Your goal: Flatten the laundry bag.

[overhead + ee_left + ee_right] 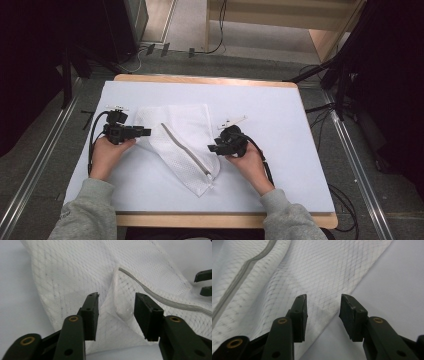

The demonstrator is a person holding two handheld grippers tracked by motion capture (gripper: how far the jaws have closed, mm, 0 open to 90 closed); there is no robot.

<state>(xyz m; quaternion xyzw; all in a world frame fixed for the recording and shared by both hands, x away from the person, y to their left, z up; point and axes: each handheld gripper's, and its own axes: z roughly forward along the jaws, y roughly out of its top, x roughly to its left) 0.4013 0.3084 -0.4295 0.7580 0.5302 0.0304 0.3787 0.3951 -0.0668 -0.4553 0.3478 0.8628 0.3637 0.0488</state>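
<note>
The left gripper (116,312) has its jaws apart, straddling a raised fold at the near edge of the mesh bag (75,277) without pinching it. That view also catches the right gripper's jaw tips beyond the grey zipper (160,298). The right gripper (323,315) is likewise apart, poised over the bag's slanting edge, one jaw above mesh, the other above bare table (392,285). From the high view, the bag (180,145) lies flat mid-table between the two grippers, the left gripper (145,132) at its left edge and the right gripper (212,148) at its right. White table (280,115) lies open beyond and to the right.
</note>
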